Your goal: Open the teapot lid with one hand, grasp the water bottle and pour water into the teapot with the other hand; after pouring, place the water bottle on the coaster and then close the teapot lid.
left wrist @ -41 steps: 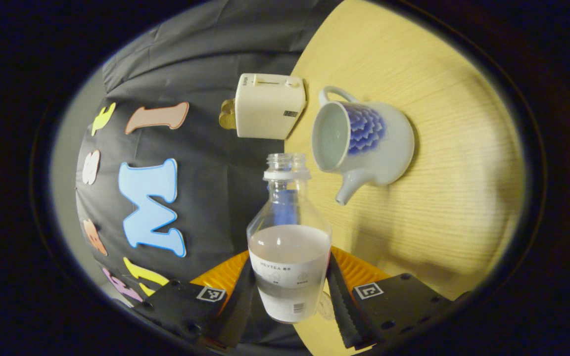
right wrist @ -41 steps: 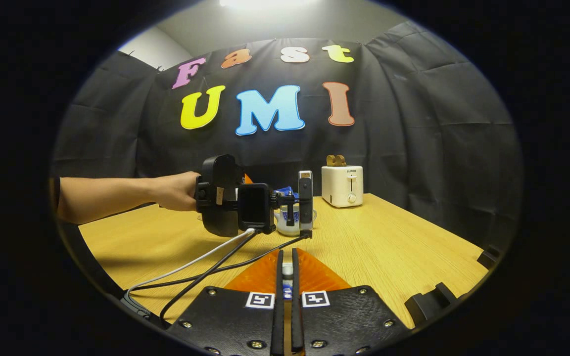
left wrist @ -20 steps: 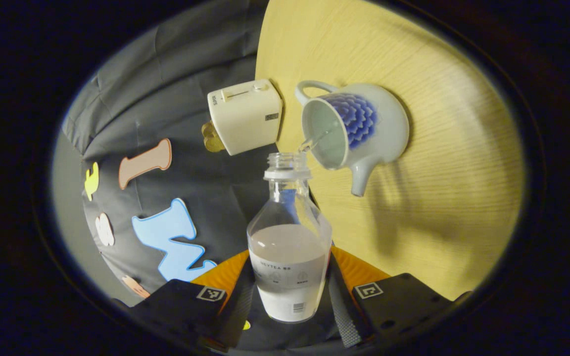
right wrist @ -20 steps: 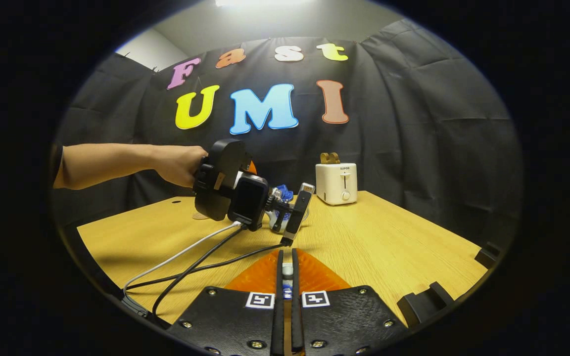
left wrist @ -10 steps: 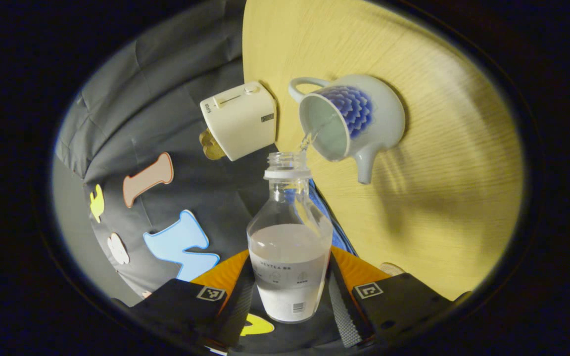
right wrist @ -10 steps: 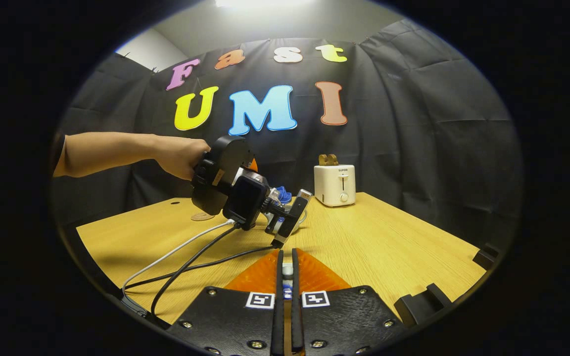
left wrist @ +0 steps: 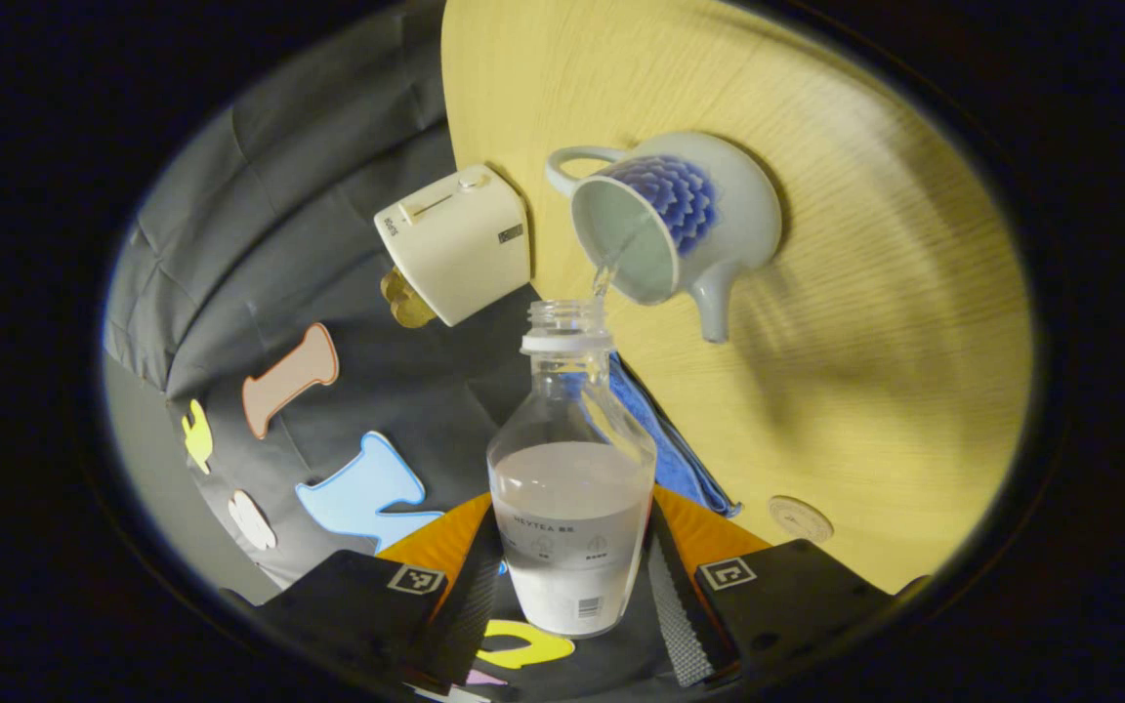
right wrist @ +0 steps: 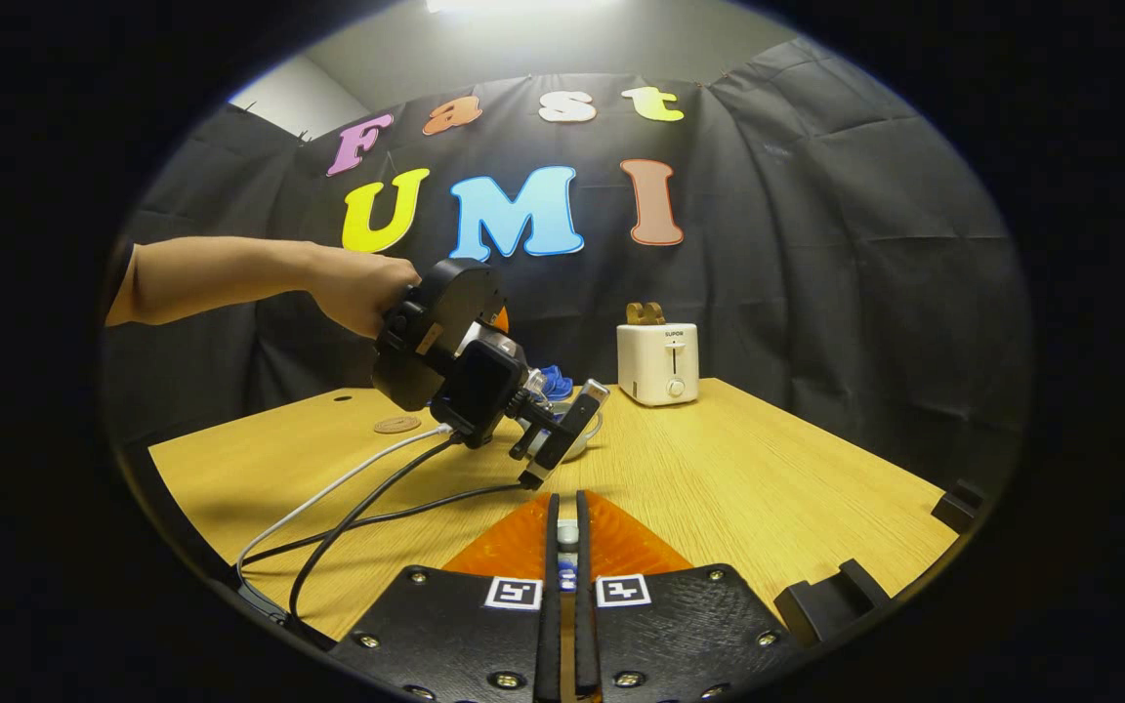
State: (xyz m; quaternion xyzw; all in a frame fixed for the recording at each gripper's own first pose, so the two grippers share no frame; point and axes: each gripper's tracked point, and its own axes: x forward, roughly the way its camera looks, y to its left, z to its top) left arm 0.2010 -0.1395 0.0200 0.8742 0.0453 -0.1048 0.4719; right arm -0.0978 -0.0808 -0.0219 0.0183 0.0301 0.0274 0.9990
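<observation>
In the left gripper view, the left gripper [left wrist: 567, 586] has both fingers pressed on the body of a clear plastic water bottle [left wrist: 570, 488], uncapped and tipped so that a thin stream of water [left wrist: 609, 264] runs from its mouth into the open top of the teapot [left wrist: 670, 227]. The teapot is pale ceramic with a blue petal pattern, lidless, standing on the wooden table [left wrist: 865, 322] beside a cream toaster [left wrist: 455, 244]. A round coaster [left wrist: 800, 517] lies on the table near a blue cloth [left wrist: 665, 439]. The bottle's white label carries small print, too fine to read reliably. The right gripper view shows what the other cannot: a hand [right wrist: 357, 288] holding the left gripper's handle, cables [right wrist: 357, 498] trailing from it, and the right gripper [right wrist: 566, 576] with its fingers nearly together on a small pale and blue object I cannot identify.
</observation>
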